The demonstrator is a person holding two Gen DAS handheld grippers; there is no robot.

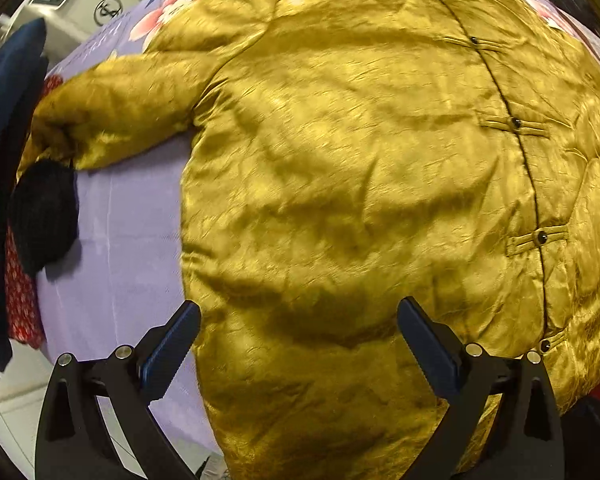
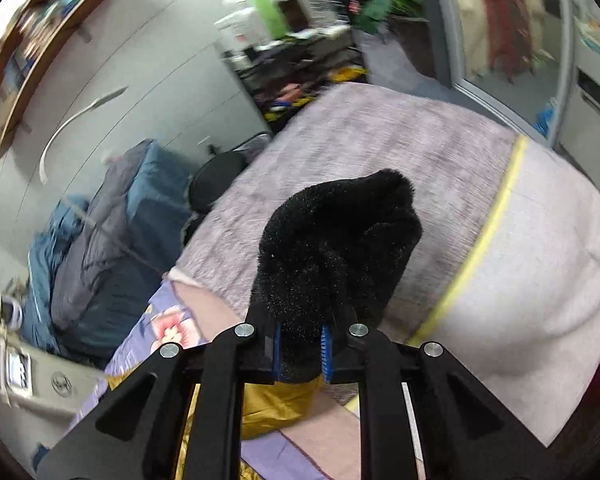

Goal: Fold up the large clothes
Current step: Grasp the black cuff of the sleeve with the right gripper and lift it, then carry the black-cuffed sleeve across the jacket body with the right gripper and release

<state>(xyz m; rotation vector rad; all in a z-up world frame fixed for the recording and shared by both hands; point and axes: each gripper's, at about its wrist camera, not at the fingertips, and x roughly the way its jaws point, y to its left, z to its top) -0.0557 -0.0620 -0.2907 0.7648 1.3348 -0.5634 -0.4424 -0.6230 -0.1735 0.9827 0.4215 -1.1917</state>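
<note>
A shiny gold padded jacket (image 1: 360, 184) lies front up on a lilac bed sheet (image 1: 132, 240), its button line running down the right side. Its left sleeve (image 1: 116, 116) stretches left and ends in a black furry cuff (image 1: 44, 216). My left gripper (image 1: 298, 344) is open, hovering over the jacket's lower hem, touching nothing. My right gripper (image 2: 302, 356) is shut on the other black furry cuff (image 2: 336, 248) and holds it lifted, with gold sleeve fabric (image 2: 276, 408) hanging below the fingers.
Dark blue clothing (image 1: 4, 160) and a red patterned cloth (image 1: 20, 304) hang at the bed's left edge. A grey blanket with a yellow stripe (image 2: 480, 240) covers the bed ahead of the right gripper. Blue bedding (image 2: 100, 248) is piled by the wardrobe.
</note>
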